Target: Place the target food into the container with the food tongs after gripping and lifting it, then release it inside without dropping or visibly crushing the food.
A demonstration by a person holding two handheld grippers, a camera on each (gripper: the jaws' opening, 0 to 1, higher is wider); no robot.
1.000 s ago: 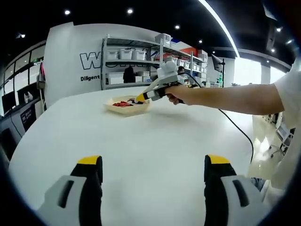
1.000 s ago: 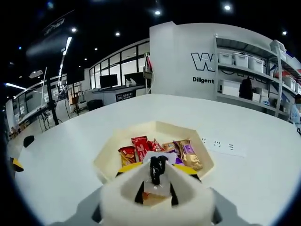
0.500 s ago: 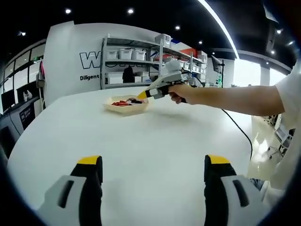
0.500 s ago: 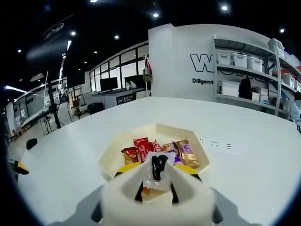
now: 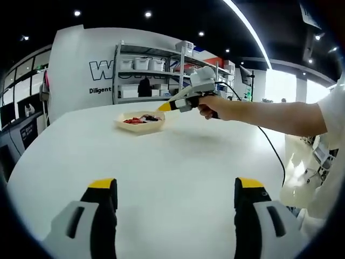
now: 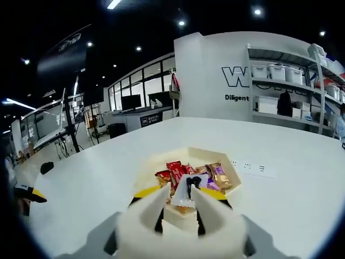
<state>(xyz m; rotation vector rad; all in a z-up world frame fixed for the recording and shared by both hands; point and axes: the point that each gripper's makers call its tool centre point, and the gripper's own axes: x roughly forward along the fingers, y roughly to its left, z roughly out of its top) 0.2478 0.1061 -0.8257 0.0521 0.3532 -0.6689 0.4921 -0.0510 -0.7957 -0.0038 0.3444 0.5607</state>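
Clear-wrapped snack packet with a dark piece inside point(image 6: 185, 195) is pinched between the white jaws of the right gripper point(image 6: 180, 208), held up just above the cream hexagonal tray point(image 6: 152, 166) full of red, gold and purple wrapped sweets point(image 6: 175, 171). Tray sits on the big white table point(image 5: 178, 162), far side from the left gripper point(image 5: 175, 190), whose yellow-tipped jaws are wide apart over bare tabletop

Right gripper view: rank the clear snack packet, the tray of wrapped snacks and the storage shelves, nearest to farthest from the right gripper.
1. Clear snack packet, pinched between the right gripper's tongs.
2. Tray of wrapped snacks, on the white table just beyond the tips.
3. Storage shelves, far right, against the wall.
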